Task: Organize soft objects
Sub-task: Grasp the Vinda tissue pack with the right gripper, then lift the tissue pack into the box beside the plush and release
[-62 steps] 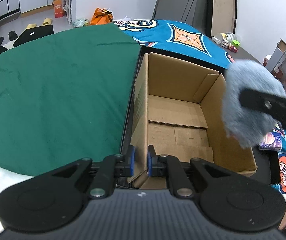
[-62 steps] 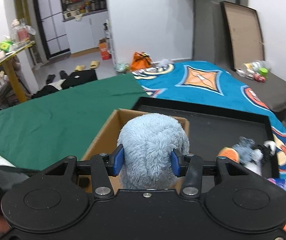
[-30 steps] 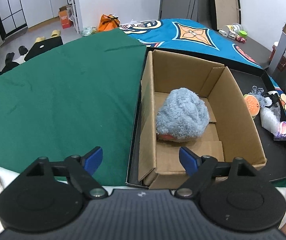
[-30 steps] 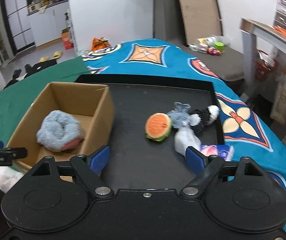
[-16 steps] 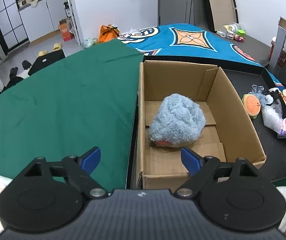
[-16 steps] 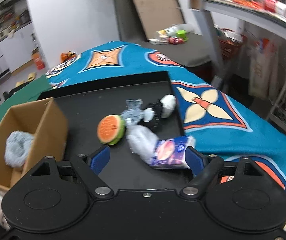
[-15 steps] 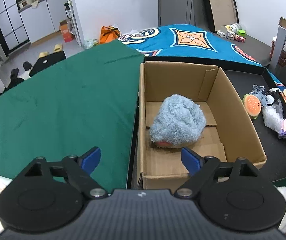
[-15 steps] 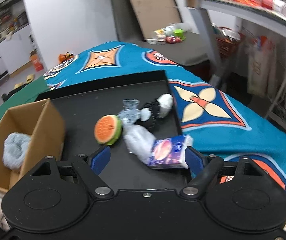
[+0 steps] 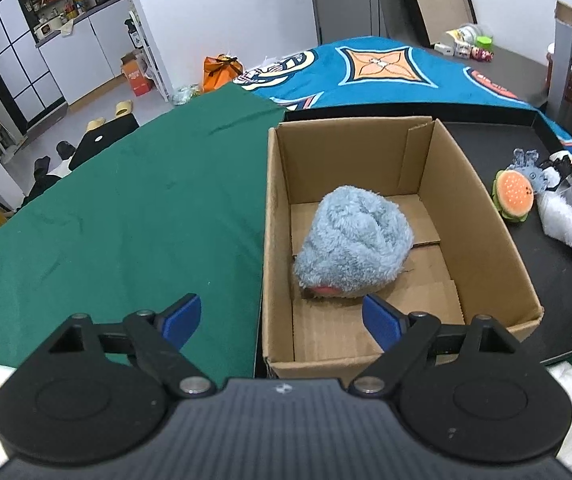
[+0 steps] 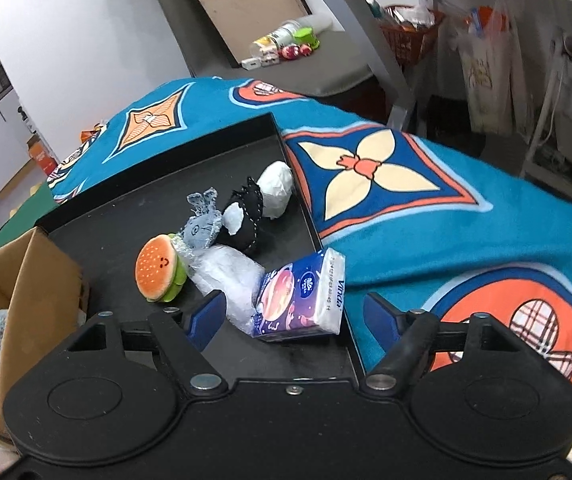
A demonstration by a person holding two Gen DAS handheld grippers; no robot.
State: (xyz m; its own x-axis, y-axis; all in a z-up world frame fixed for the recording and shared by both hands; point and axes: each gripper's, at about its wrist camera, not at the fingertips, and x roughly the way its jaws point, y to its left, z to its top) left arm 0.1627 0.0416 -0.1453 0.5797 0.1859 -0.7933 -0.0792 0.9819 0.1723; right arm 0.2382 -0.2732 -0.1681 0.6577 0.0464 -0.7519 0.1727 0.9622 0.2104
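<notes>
Soft objects: one boxed, the rest not yet moved.
The fluffy grey-blue plush (image 9: 351, 242) lies on the floor of the open brown cardboard box (image 9: 481, 216), which stands at the left end of the shallow black tray (image 10: 126, 236). Still on the tray, right of the box: an orange burger-shaped plush (image 10: 160, 268), a small grey fabric animal (image 10: 202, 224), a black-and-white stitched plush (image 10: 244, 216), a white wrapped ball (image 10: 276, 188), a clear crinkled plastic bag of white filling (image 10: 228, 276), and a purple tissue pack (image 10: 301, 296) at the tray's right rim. Left tool (image 9: 282, 318) hovers wide open and empty over the box's near-left corner. Right tool (image 10: 297, 314) is open, its jaws just closing in, with the tissue pack between them but untouched. Judged: roughly one item of seven done; tissue pack likely next.
</notes>
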